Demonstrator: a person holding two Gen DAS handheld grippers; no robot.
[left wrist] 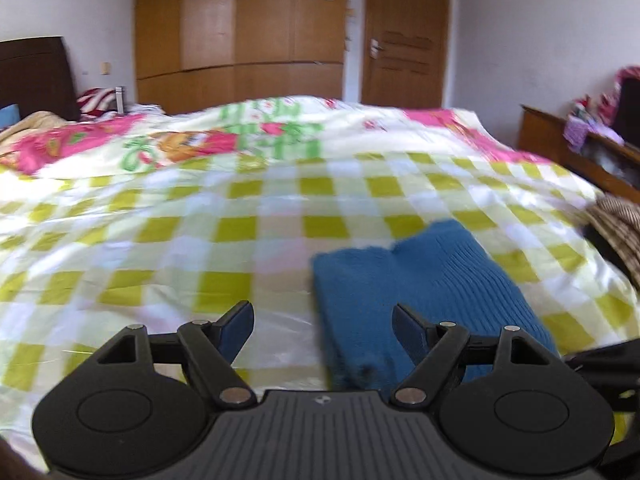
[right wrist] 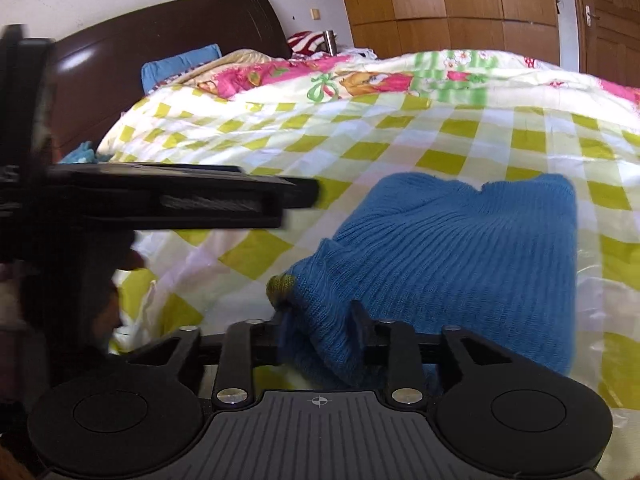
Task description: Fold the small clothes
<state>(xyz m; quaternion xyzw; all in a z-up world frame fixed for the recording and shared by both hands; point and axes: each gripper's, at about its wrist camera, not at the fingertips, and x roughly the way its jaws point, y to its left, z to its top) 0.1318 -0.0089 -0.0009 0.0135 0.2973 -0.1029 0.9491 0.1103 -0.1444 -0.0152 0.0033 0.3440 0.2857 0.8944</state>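
Folded blue ribbed knit garment (right wrist: pixel 460 264) lies on yellow-checked quilt (left wrist: pixel 200 216). Left gripper (left wrist: pixel 322 320) spread wide, empty, over its edge. Right gripper (right wrist: pixel 320 320) parted, garment's near corner between fingers; pad contact unclear.

White walls (left wrist: pixel 540 40), wooden wardrobe (left wrist: pixel 240 28), checked bed (left wrist: pixel 240 200).

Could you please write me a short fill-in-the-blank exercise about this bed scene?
1. The folded knit garment on the bed is ____ in colour.
2. The quilt under it has a checked pattern of white and ____ squares.
3. The left claw has ____ between its fingers.
4. A fold of the garment lies between the fingers of the ____ claw.

Missing words: blue; yellow-green; nothing; right
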